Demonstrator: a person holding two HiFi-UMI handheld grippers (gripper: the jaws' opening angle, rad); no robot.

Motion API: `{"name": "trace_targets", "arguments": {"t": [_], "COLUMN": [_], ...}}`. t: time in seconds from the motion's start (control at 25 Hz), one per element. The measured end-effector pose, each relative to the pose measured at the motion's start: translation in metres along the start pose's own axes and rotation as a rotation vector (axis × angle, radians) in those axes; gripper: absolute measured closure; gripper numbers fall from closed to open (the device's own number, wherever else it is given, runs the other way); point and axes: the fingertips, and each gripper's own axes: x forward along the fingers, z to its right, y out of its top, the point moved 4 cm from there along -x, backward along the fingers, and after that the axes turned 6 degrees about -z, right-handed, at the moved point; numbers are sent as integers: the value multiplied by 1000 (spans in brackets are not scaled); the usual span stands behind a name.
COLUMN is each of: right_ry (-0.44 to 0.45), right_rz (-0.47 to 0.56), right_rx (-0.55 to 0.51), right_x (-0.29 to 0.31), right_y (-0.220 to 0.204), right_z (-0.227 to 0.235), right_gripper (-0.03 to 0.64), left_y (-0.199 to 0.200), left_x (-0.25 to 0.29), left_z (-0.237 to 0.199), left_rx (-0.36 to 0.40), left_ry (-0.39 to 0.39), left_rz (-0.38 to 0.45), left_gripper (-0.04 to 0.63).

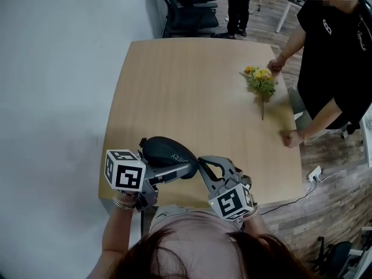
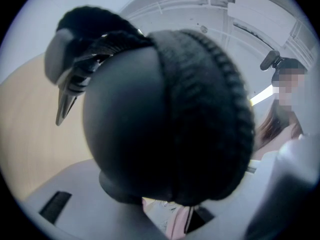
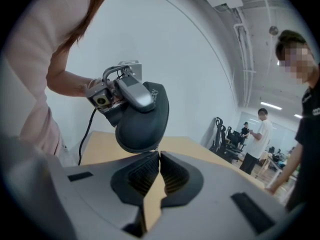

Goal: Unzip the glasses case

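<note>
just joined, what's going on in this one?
A person with a gripper in each hand is working on a black glasses case at the near edge of a wooden table. The left gripper is clamped on the case and holds it up off the table. The right gripper is shut, its tips right at the case's edge; no zip pull shows between them. The zip looks closed. Another person rests their hands on the table's right side, near some yellow flowers.

The left gripper [image 2: 162, 211] is clamping the black glasses case [image 2: 165, 119]; a zip pull [image 2: 67, 96] is dangling at its left.
</note>
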Motion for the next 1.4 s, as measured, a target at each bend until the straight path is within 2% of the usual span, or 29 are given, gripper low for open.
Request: {"name": "trace_targets", "arguments": {"t": [0.52, 0.8, 1.4], "right_ry": [32, 46, 5], "right_rz": [-79, -75, -71], "right_rx": [-121, -184, -178], "right_x": [-37, -45, -46], "right_y": [-40, -47, -49], "right_z": [23, 35, 35], "right_gripper": [601, 601, 600], "left_y": [-9, -23, -38], "left_x": [64, 90, 106], "left_z": [18, 21, 21], "left_rx": [32, 54, 92], "left_ry": [-21, 1, 16], "left_rz": [-150, -249, -442], "left_gripper": [365, 365, 365]}}
